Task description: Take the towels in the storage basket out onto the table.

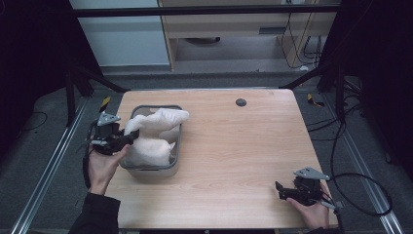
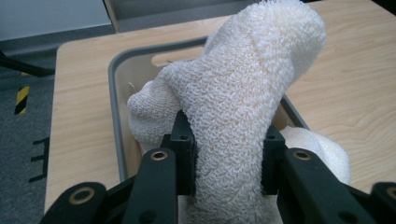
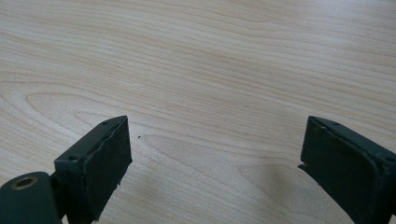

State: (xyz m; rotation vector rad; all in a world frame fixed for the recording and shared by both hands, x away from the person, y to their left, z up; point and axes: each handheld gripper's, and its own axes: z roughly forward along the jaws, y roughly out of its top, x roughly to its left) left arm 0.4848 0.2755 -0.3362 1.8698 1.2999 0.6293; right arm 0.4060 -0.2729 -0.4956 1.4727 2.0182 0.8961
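Towel (image 2: pixel 243 93): cream terry cloth, looped, rough. Table (image 3: pixel 210 60): pale wood, smooth, matt, visible grain. Bin (image 1: pixel 176 146): grey plastic, smooth. Gripper pads (image 3: pixel 107 163): black, matt, rubbery-looking, edges frayed.

- Left gripper (image 1: pixel 127 138) at the left side of the grey bin (image 1: pixel 176 146), jaws clamped on the white towel (image 2: pixel 243 93), fabric bulging between the pads.
- Left hand (image 1: pixel 102 163) under the gripper, forearm in dark sleeve (image 1: pixel 97 214).
- Right gripper (image 1: pixel 278 190) well to the right of the bin, low over bare wood, jaws spread wide, nothing between.
- Right hand (image 1: pixel 311 207) gripping from behind.
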